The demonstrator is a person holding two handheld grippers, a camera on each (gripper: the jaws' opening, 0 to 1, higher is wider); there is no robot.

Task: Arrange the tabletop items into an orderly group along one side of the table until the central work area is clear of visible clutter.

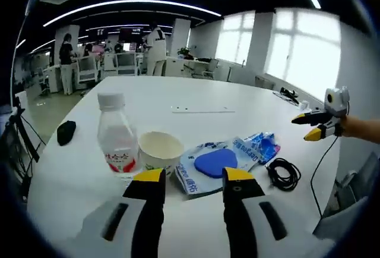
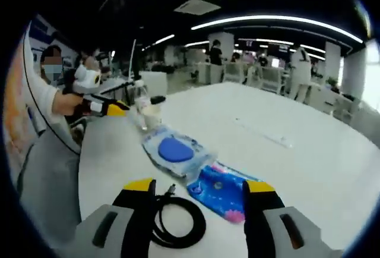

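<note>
White table (image 2: 309,169), cable (image 2: 178,219) between right claw (image 2: 200,191)

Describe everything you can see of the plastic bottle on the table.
The plastic bottle stands upright near the table's edge, clear-walled with a white screw cap and a red-and-white label low on its body. It looks mostly empty, though that is hard to judge. The paper cup sits tight against its side; whether they touch is unclear. In the right gripper view it appears small and far off.
</note>
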